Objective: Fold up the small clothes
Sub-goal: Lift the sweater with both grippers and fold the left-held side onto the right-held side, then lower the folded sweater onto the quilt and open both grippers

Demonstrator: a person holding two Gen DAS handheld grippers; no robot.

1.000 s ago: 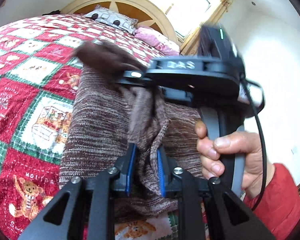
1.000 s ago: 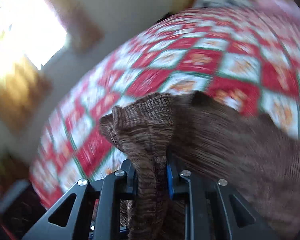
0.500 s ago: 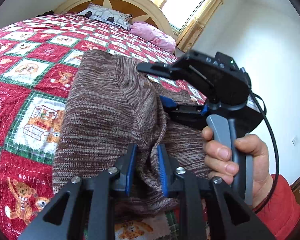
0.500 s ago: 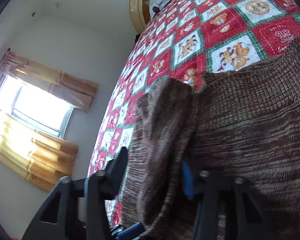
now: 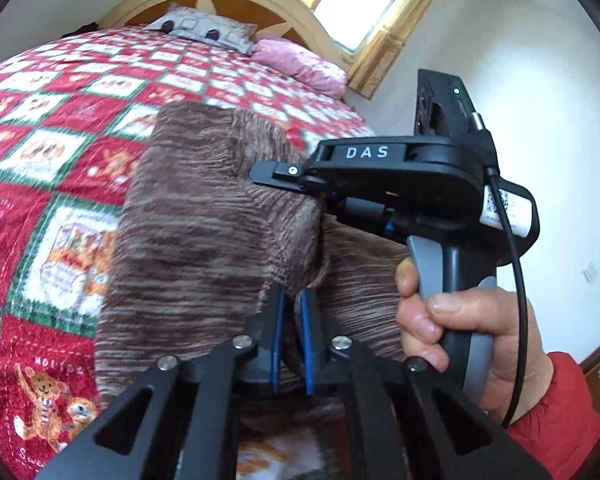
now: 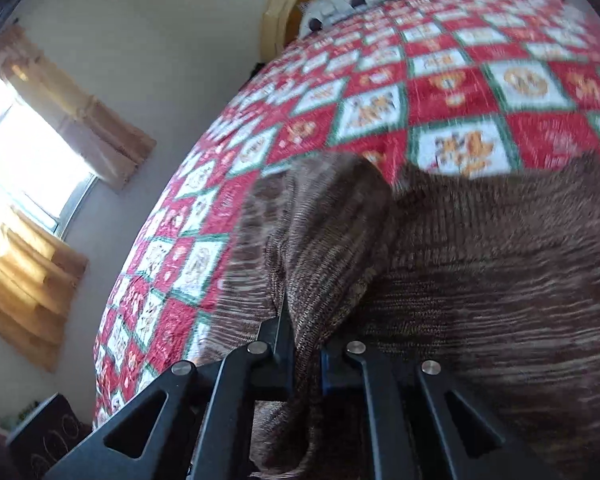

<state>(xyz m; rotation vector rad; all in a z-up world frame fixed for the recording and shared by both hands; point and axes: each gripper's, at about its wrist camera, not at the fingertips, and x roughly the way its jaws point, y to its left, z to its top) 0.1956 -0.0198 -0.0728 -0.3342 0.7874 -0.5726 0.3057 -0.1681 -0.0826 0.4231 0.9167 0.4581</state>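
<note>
Sweater (image 5: 204,240) sits near the bed's (image 5: 32,208) right edge; our left gripper (image 5: 291,320) looks empty, slightly parted, right gripper (image 6: 306,344) pinches 1 fold, which could slip

The near edge of the brown knit sweater (image 5: 204,248) runs out of sight behind the black frame of the left hand-held gripper (image 5: 291,312); whether cloth sits in the narrow gap between its blue pads cannot be told. The right hand-held gripper (image 5: 260,170) shows only one dark fingertip here, the rest lost against the knit. In the right wrist view motion blur smears the quilt (image 6: 440,92), and the sweater's lower part is cut off by the bottom edge.
</note>
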